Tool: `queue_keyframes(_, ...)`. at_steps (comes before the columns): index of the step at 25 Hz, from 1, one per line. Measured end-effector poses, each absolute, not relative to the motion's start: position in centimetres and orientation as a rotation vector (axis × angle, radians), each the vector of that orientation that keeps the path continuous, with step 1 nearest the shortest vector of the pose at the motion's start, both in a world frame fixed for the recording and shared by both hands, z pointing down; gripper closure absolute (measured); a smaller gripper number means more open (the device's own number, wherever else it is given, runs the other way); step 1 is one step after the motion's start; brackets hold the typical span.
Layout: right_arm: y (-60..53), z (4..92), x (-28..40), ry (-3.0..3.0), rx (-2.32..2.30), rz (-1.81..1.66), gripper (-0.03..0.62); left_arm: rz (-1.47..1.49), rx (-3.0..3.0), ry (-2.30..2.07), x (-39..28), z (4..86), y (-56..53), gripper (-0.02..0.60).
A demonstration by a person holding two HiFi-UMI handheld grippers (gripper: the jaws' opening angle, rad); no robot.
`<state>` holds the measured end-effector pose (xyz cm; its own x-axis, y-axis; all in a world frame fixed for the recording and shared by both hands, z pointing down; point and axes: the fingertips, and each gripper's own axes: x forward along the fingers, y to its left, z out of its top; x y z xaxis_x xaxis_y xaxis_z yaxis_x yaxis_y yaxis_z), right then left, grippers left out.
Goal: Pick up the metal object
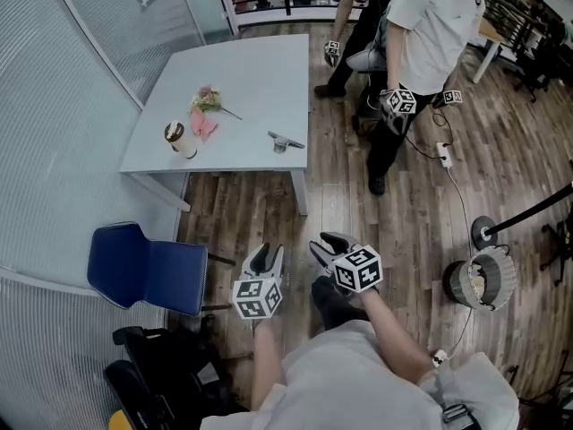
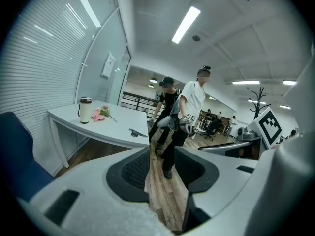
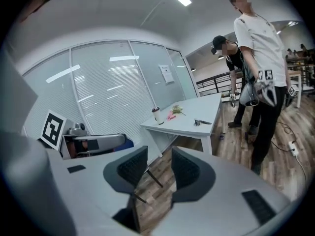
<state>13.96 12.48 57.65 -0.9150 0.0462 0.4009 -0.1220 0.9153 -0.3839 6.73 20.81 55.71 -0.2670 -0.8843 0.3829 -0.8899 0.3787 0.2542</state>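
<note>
While the left gripper [image 1: 266,253] and right gripper [image 1: 329,244] hung with fingers spread on nothing, the metal object [image 1: 285,140] lay well ahead near the counter [image 1: 260,70] edge, floor [image 1: 260,211] between. Cup [image 1: 178,139] and flower [image 1: 207,98] sat ahead-left, a chair [image 1: 148,267] left, two people [image 1: 430,25] ahead-right.

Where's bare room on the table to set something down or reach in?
Widest free patch: the far half of the table, beyond the flower. Also bare: the middle strip between the lidded cup and the metal object. Crowded: the near left part, where cup, flower and pink item cluster; the metal object takes the near right edge.
</note>
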Motion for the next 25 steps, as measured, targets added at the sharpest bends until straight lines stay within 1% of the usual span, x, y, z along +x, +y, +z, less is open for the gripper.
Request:
queue_keyframes(4,10.3,58.1,12.7,-2.658,0.064,0.598,0.437,0.022,1.53,-2.153,5.5,56.5,18.6,0.433)
queue_keyframes(17,2.7,61.3,8.2,-2.617,0.086,0.658,0.437,0.053,1.559,-2.061,0.9,60.1,9.7,0.425)
queue_keyframes(25,-2.3,61.2,4.6,-2.607,0.083,0.697,0.431,0.084,1.58,-2.025,-2.2,59.9,3.9,0.425)
